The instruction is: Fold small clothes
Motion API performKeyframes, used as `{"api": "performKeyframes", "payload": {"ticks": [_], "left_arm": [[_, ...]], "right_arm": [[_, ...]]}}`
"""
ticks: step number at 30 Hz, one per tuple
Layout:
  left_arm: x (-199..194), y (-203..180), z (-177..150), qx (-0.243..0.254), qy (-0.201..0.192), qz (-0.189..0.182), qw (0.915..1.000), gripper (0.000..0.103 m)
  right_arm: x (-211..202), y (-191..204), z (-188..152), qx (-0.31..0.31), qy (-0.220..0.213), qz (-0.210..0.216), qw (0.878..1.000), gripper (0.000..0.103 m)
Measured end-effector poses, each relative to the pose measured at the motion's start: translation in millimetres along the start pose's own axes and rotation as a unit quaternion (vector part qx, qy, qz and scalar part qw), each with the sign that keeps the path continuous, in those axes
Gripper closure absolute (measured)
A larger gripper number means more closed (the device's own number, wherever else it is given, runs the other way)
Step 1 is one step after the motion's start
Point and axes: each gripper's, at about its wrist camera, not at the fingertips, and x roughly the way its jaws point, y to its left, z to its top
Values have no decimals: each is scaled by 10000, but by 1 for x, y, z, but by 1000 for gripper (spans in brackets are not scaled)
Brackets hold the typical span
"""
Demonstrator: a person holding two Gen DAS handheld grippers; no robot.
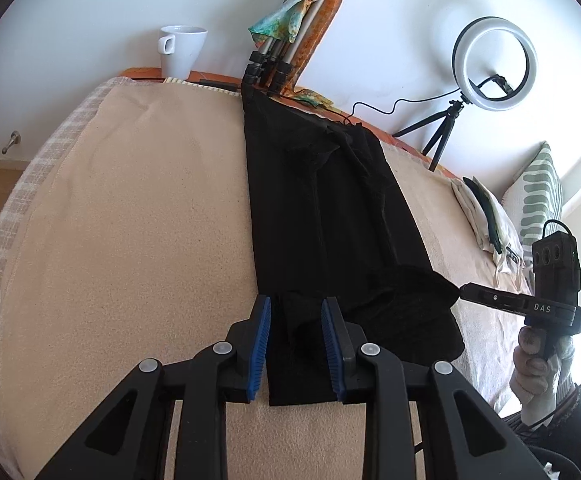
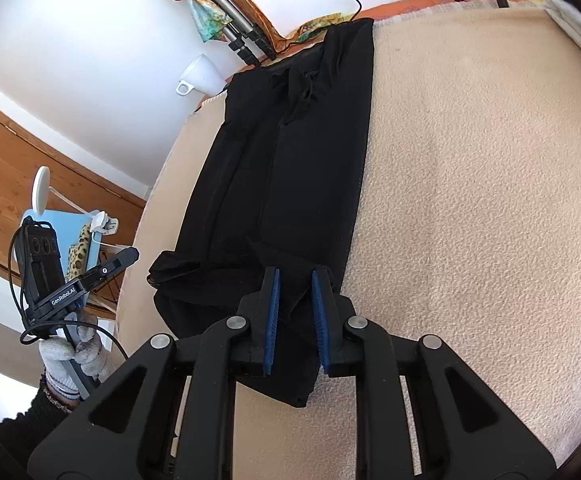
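A long black garment (image 1: pixel 322 208) lies stretched away from me on a beige blanket (image 1: pixel 130 220), its near end bunched. My left gripper (image 1: pixel 295 304) is open, its blue pads either side of the near left part of the cloth. In the right wrist view the same garment (image 2: pixel 290 152) runs up the blanket (image 2: pixel 470 200). My right gripper (image 2: pixel 294 276) is open, its pads straddling the near right edge of the cloth. The right gripper also shows in the left wrist view (image 1: pixel 456 292), at the bunched right corner. The left gripper also shows in the right wrist view (image 2: pixel 132 256), left of the cloth.
A white mug (image 1: pixel 182 50) and tripod legs (image 1: pixel 270 60) stand at the far edge. A ring light (image 1: pixel 494 62) on a small tripod stands far right. Folded light cloth (image 1: pixel 486 220) and a striped cushion (image 1: pixel 538 196) lie to the right. Wooden floor (image 2: pixel 30 160) is left.
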Motion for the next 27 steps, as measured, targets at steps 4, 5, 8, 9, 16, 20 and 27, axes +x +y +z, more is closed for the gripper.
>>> {"api": "performKeyframes", "payload": {"ticks": [4,5,8,9,16,20,27], "left_arm": [[2,3,-15,1,347,-275,9990,83],[4,2,-18,54,417,-278,9987,84],[12,-8,-22,291,557,-210,9978,85],[15,-11,-22,374,620,-182,9972,85],[41,-13,-11,468,853,-57,9952,85],[52,-13,12,478,686,82,9965,85],[46,0,29,498,269,436,9974,81]], "right_arm": [[5,8,-8,-360,299,223,9987,85],[9,10,-10,-426,393,258,9980,85],[23,21,-13,-663,622,191,9957,85],[27,25,-13,-784,687,148,9944,85],[47,34,-6,-1075,908,-85,9900,85],[48,34,9,-963,665,-155,9930,85],[22,19,41,-649,-38,-617,9960,85]]}}
